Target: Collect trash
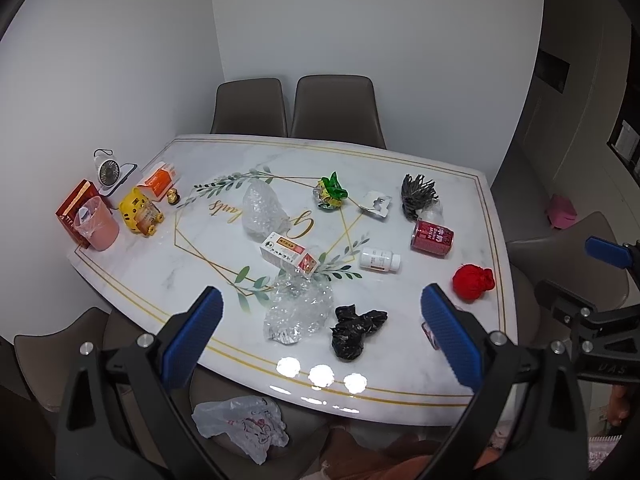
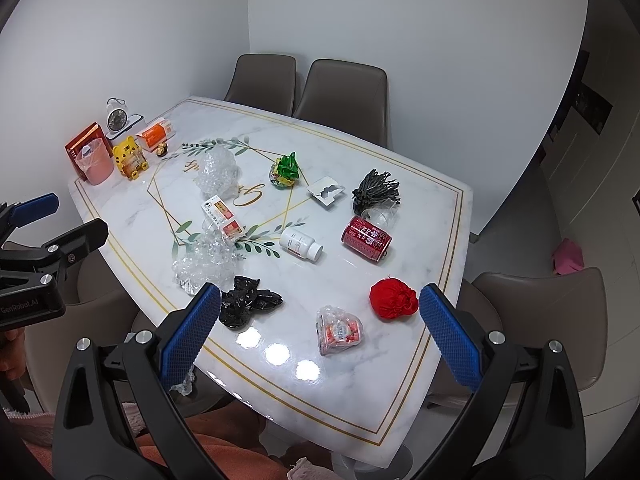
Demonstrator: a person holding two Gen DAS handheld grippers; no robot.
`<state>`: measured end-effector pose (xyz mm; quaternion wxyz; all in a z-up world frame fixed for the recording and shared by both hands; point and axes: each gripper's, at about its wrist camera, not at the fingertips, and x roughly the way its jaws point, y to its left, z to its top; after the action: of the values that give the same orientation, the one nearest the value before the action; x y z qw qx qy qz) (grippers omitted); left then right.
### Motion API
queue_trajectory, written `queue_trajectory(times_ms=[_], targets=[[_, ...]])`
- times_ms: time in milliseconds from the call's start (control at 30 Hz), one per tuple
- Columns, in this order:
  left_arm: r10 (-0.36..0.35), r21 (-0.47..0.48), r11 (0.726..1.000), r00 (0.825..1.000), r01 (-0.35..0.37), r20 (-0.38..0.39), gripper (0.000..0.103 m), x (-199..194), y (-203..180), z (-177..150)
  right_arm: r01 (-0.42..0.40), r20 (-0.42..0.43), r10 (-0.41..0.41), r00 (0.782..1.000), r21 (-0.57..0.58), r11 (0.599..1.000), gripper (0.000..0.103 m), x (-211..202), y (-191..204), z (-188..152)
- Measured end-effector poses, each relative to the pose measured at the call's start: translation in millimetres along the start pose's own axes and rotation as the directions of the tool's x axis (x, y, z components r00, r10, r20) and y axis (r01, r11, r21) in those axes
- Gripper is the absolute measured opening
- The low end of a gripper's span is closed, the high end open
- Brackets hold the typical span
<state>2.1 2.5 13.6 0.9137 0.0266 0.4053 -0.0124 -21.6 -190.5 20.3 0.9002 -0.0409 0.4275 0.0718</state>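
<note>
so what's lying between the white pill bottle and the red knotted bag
Nothing: bare marble tabletop separates the white pill bottle from the red knotted bag. The right wrist view shows it best.

At the far left of the marble table (image 1: 400,160) stand a small white fan (image 1: 107,172), a yellow tiger figurine (image 1: 138,211), a red box (image 1: 72,208) and an orange-and-white carton (image 1: 158,182). 2 grey chairs (image 1: 296,108) sit behind the table.
</note>
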Motion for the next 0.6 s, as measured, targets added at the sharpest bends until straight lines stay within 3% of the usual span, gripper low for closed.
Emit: queue_trajectory(times_ms=[600], targets=[[-0.013, 0.005, 1.0, 1.0, 0.013, -0.001, 0.099, 1.5, -1.0, 2.8, 0.005, 0.002, -0.005, 1.0, 0.002, 1.0, 0.096, -0.3, -1.2, 0.7]])
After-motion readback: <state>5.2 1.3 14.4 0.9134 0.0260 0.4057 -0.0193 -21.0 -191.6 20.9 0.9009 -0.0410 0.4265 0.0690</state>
